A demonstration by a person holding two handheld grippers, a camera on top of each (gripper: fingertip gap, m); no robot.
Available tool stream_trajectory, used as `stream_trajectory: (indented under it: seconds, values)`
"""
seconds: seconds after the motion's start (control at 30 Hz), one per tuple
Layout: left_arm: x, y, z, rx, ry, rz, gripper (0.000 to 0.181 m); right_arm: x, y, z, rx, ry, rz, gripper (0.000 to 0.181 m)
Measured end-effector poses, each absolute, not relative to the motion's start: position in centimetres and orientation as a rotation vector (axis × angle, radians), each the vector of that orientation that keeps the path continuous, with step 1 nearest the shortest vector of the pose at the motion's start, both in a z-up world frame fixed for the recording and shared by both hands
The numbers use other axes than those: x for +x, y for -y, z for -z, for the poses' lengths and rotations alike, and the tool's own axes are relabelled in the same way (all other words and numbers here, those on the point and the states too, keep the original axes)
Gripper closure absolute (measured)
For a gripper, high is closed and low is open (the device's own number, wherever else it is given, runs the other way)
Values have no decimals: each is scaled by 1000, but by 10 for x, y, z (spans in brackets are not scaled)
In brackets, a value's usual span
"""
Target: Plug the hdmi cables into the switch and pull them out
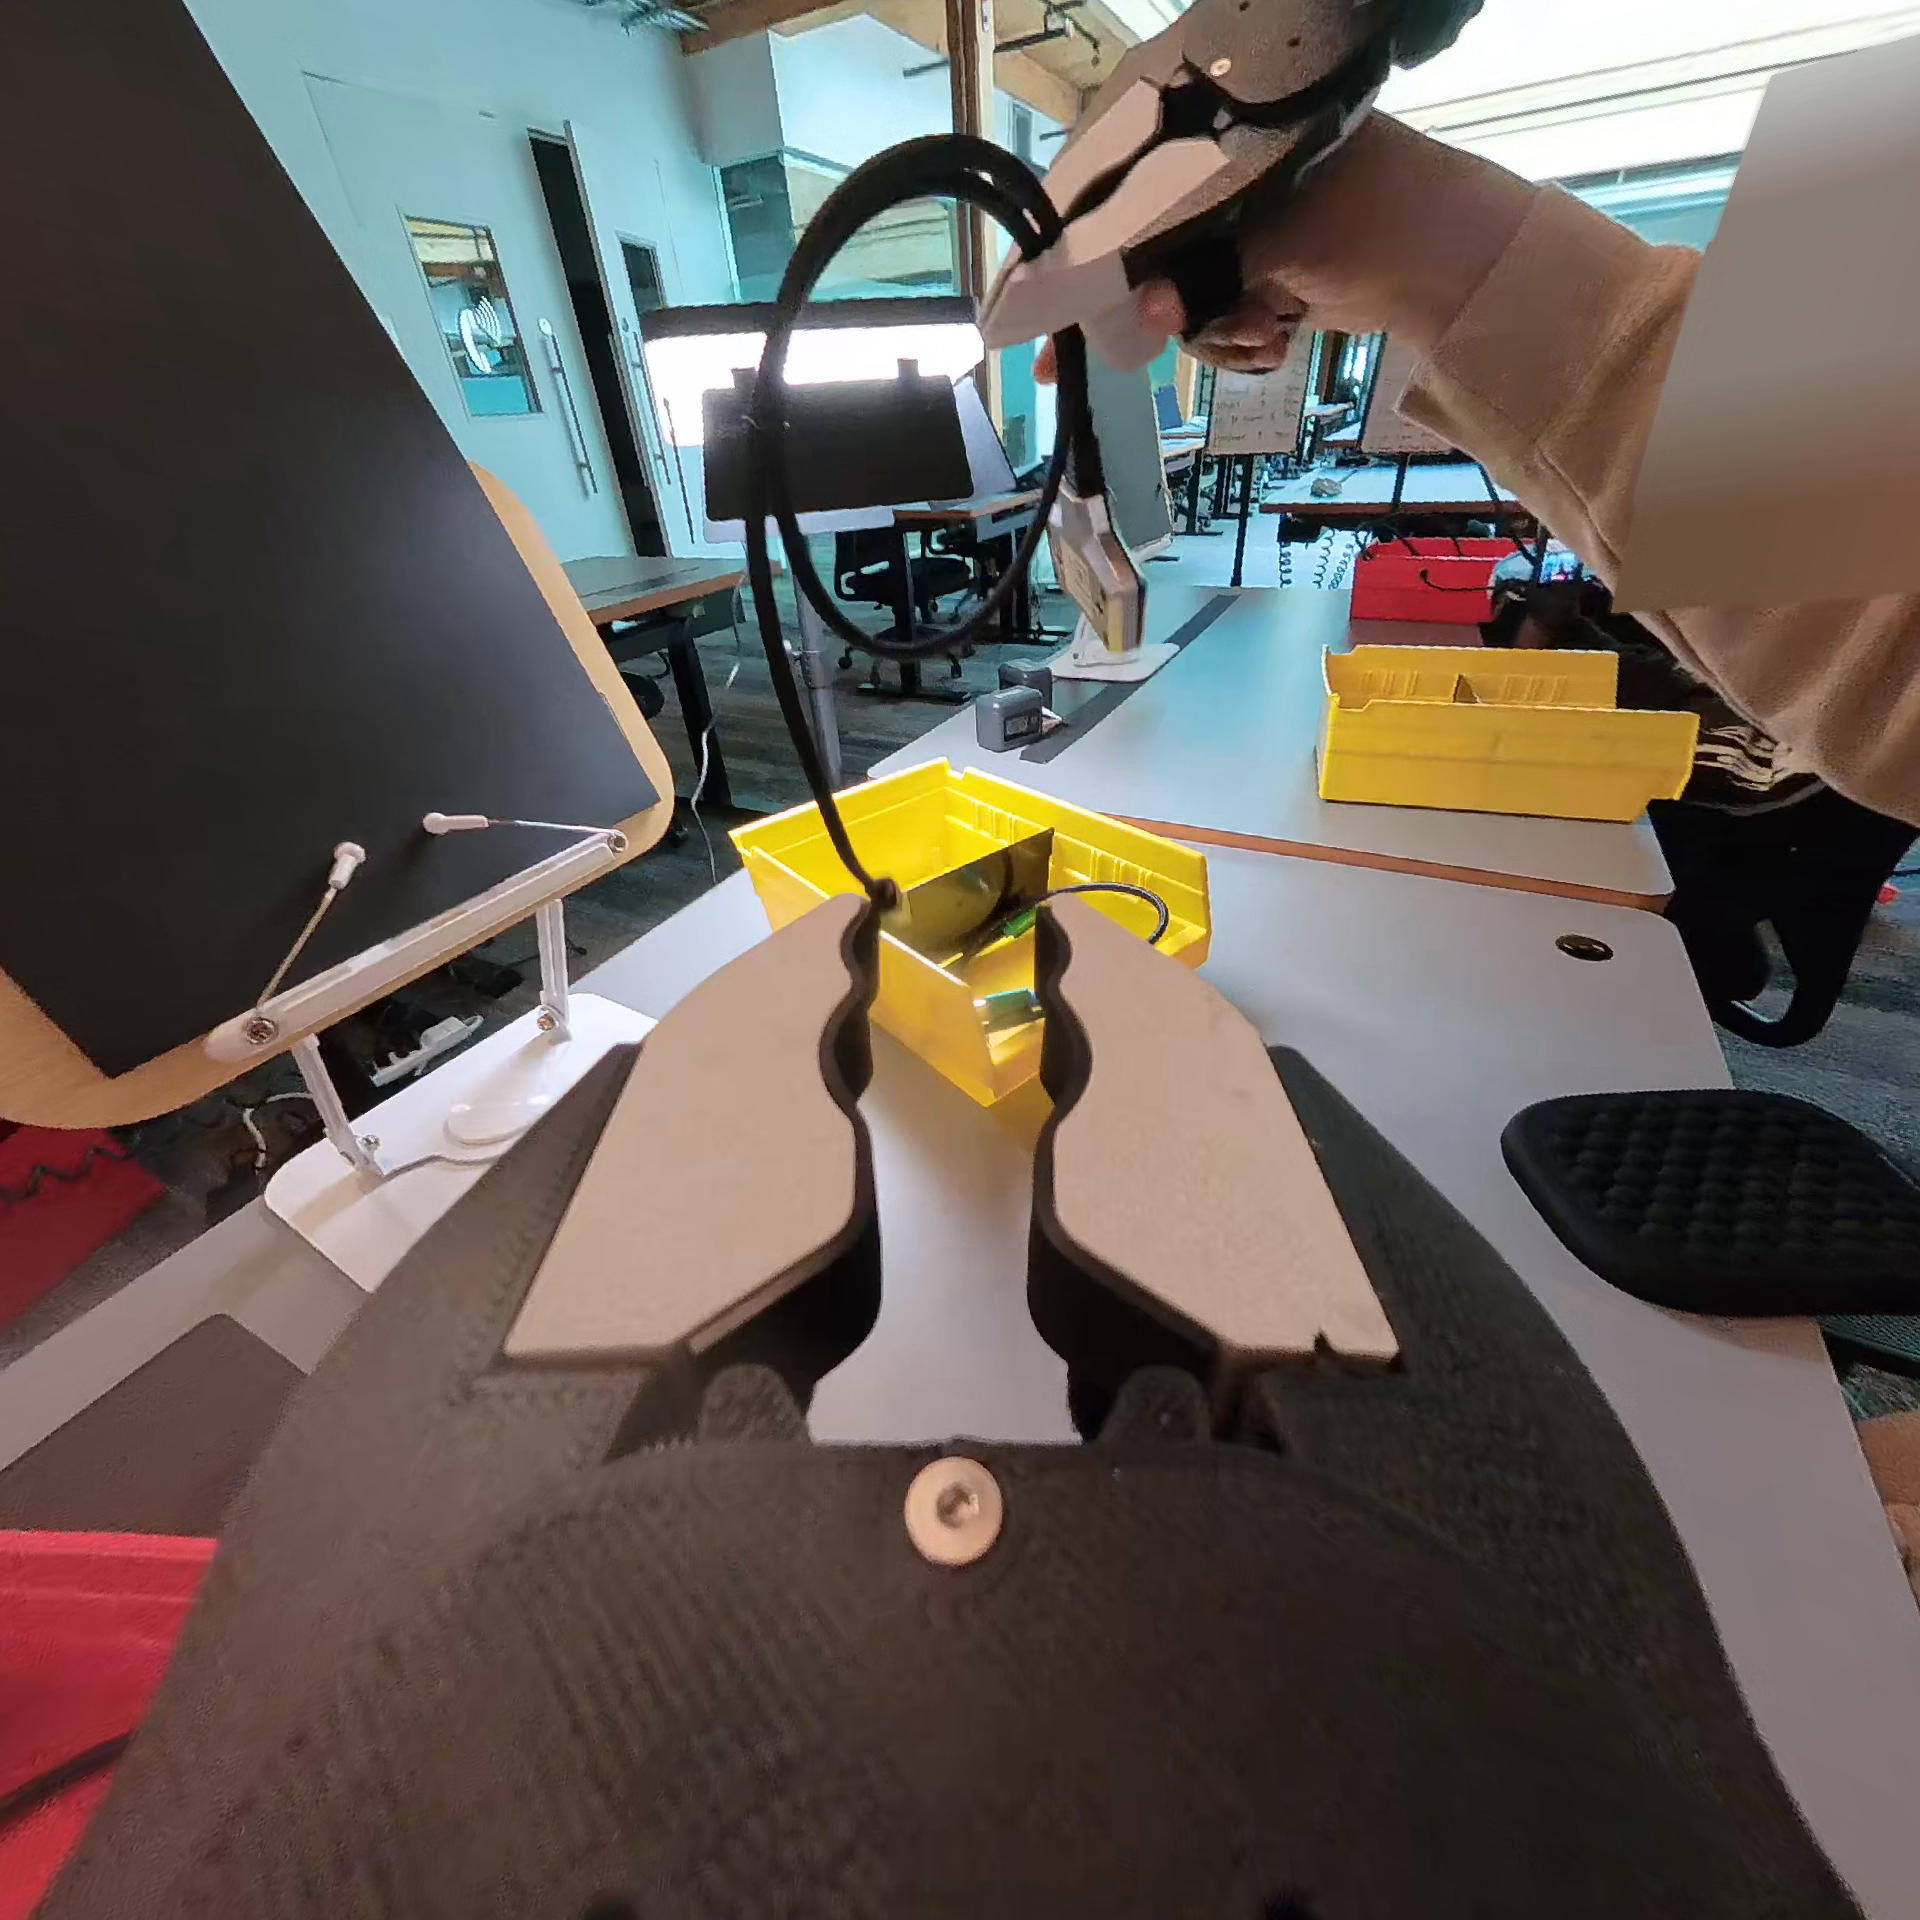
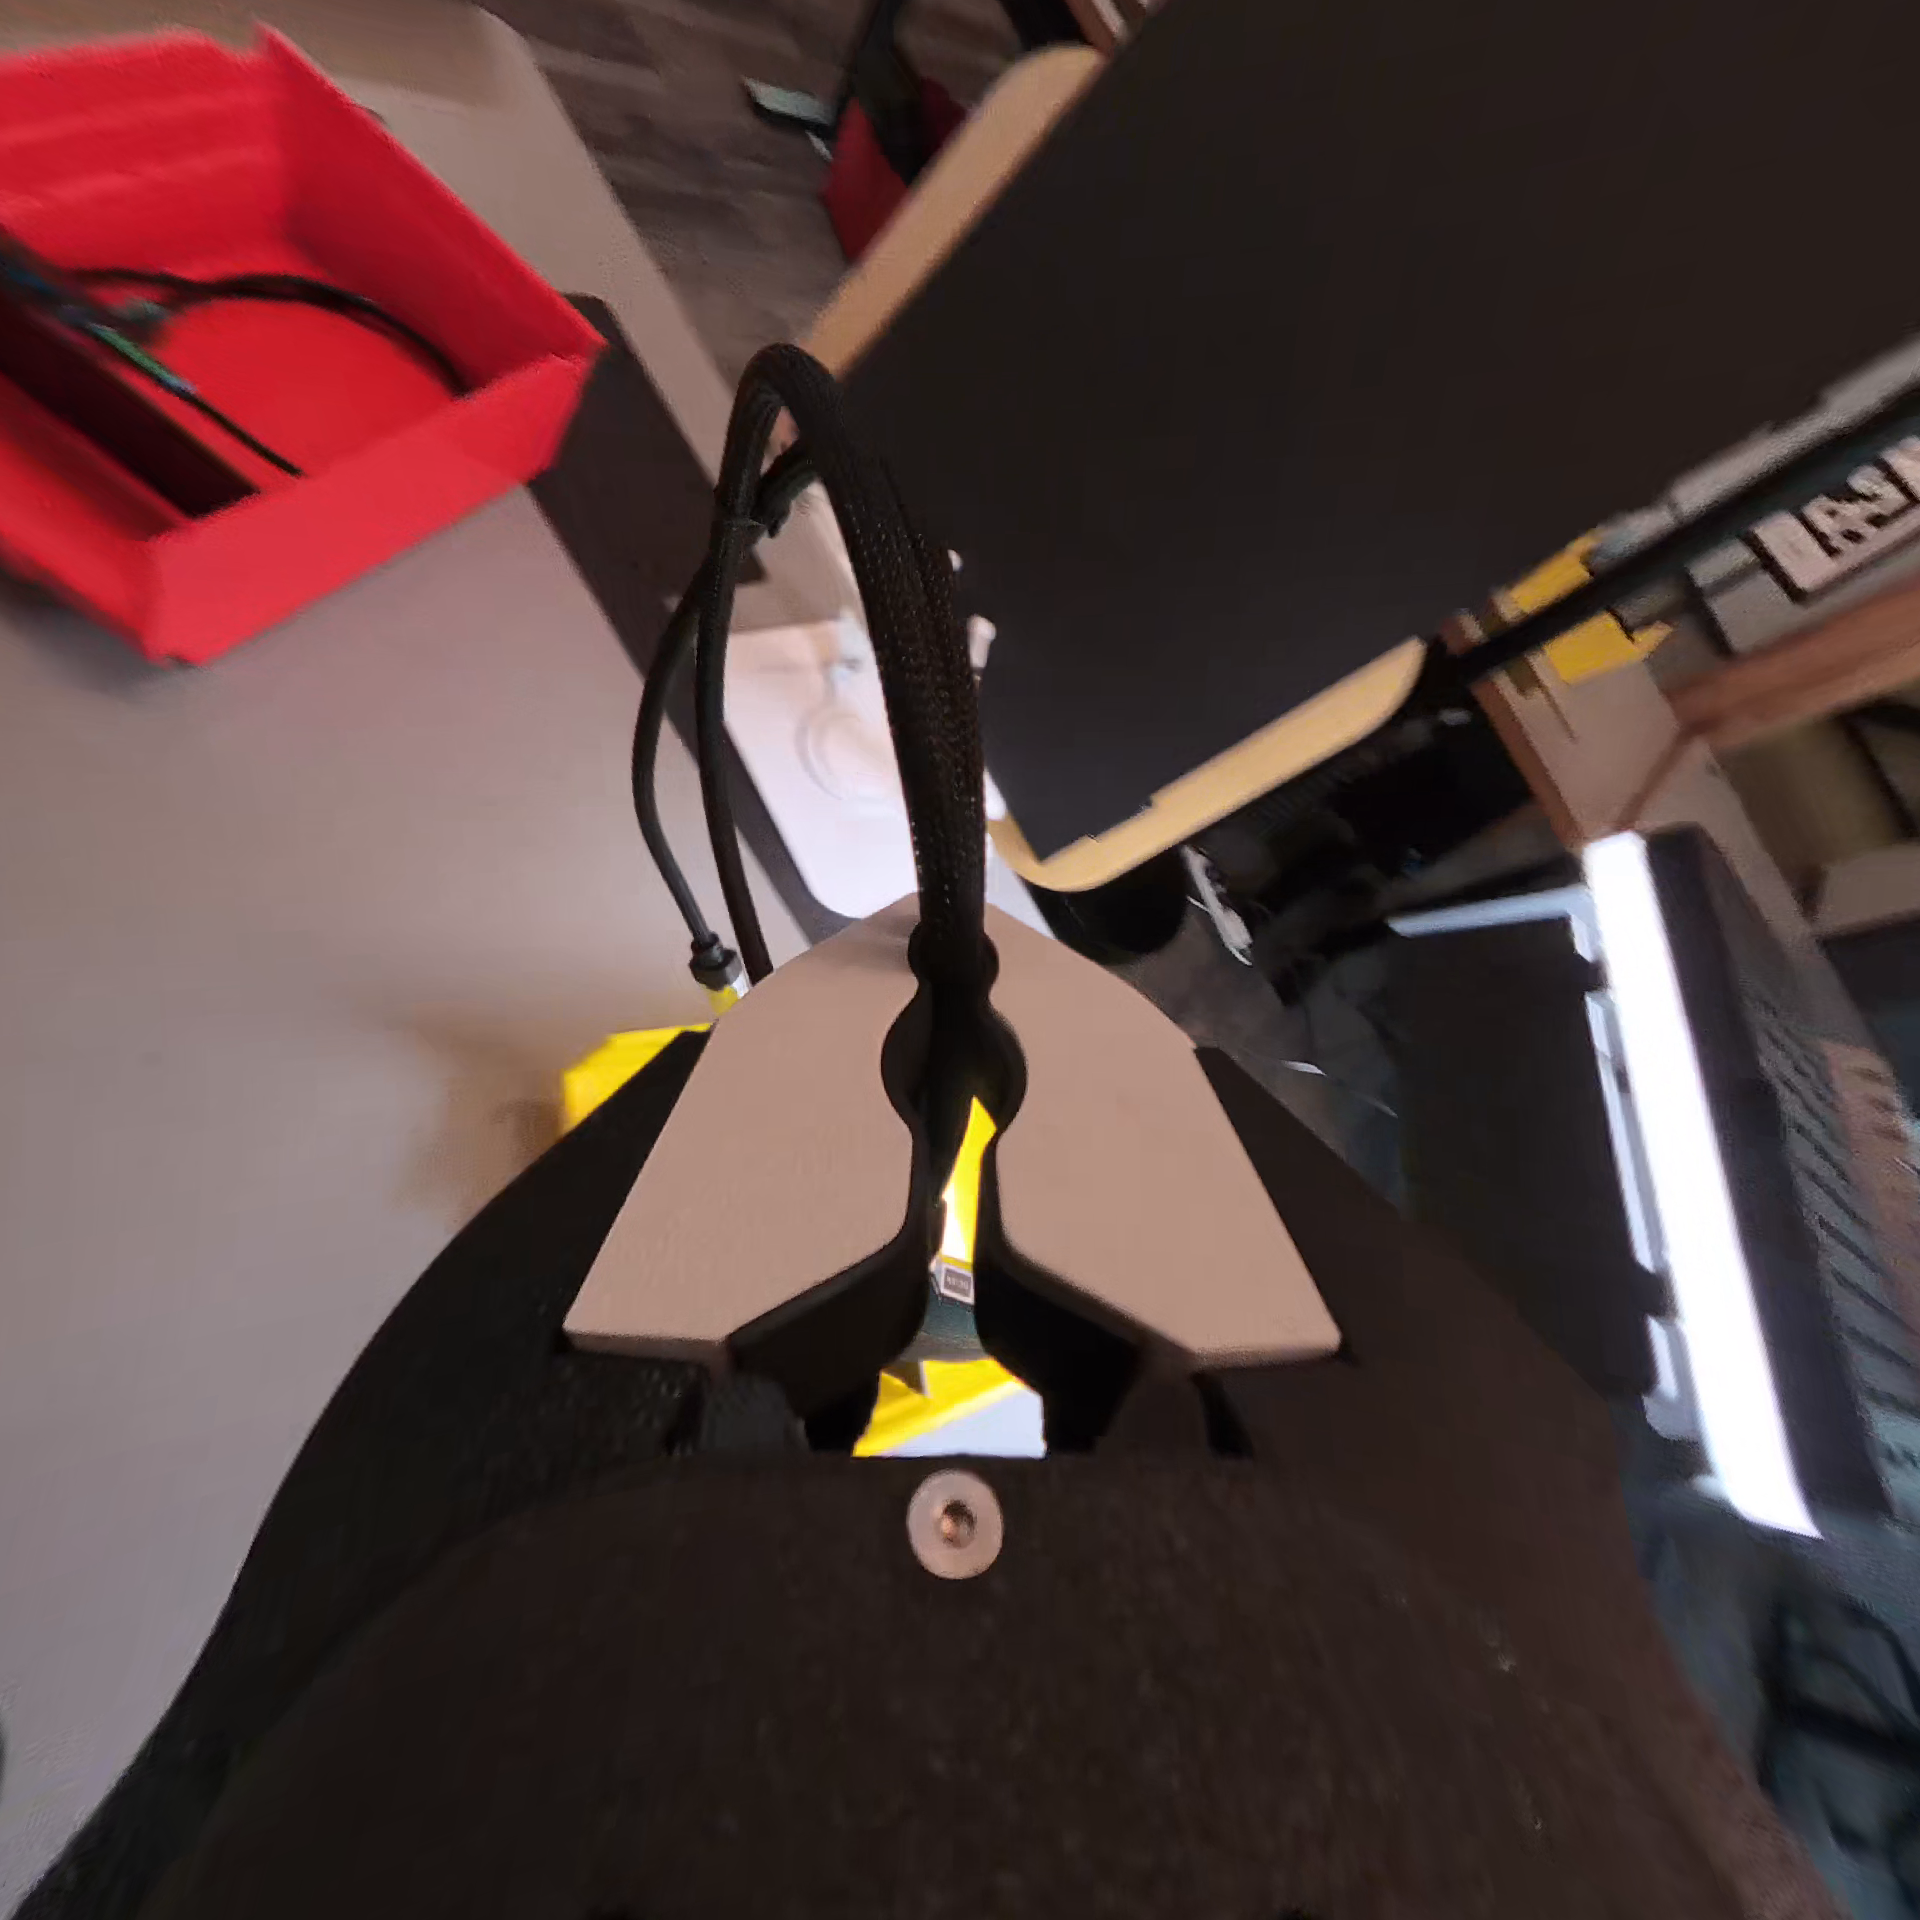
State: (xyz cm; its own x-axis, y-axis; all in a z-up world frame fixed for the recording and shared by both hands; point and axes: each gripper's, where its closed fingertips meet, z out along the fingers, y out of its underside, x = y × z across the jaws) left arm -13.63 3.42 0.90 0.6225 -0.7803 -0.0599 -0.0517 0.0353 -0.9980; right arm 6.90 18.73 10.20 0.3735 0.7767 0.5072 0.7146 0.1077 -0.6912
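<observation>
The right tongs point(image 1: 1023, 312) are pinching a black braided HDMI cable point(image 1: 790, 343) high above the desk point(image 1: 1455, 987), jaws closed on the cord a little way behind its connector. In the left wrist view they are sitting at about one o'clock, and the plug point(image 1: 1096, 566) is dangling just below them with its long axis hanging nearly straight down, tipped slightly to five o'clock. From the grip the cable is looping round in a wide ring and dropping to the yellow bin point(image 1: 1122, 868) at twelve o'clock of the left tongs point(image 1: 956, 935), which are standing moderately open and holding nothing; the cord seems to be brushing past the tip of the left finger, though contact is unclear.

The switch is likely the dark box point(image 1: 977, 883) lying inside that bin, but its ports are not showing. So the coming move is turning on the drop: the plug is hanging well above the bin, and the right hand is the one carrying it. In the right wrist view the cable point(image 2: 940, 727) is running out at twelve o'clock from between the shut right tongs point(image 2: 951, 977).
</observation>
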Motion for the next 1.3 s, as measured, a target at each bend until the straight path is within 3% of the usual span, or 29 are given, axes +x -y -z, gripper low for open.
stream_trajectory:
  seconds: [0.23,0.47,0.57,0.67,0.77,0.8,0.9,0.97,1.13,1.3]
  values:
    - [-130,-37,0,-1483,-766,651,151,109,-267,-65,-1657,1217,115,179]
    - [-138,-45,6,-1508,-747,642,151,130,-329,23,-1692,1008,-41,180]
    - [-145,-50,10,-1522,-726,650,151,161,-354,77,-1823,848,-47,177]
    - [-151,-57,15,-1544,-707,650,151,201,-370,95,-1938,626,-43,178]
    - [-157,-62,21,-1570,-686,654,151,231,-366,133,-2157,745,152,168]
    - [-158,-63,22,-1578,-680,657,151,235,-364,135,-2141,808,233,167]
    - [-163,-66,26,-1603,-665,647,150,232,-350,139,-2205,877,243,132]
    - [-167,-67,26,-1614,-656,638,150,221,-342,122,-2150,824,175,123]
    - [-189,-67,21,-1621,-604,615,149,163,-282,56,-1792,698,-35,128]
    - [-239,-63,7,-1601,-483,556,148,63,-168,57,-1628,698,-545,135]
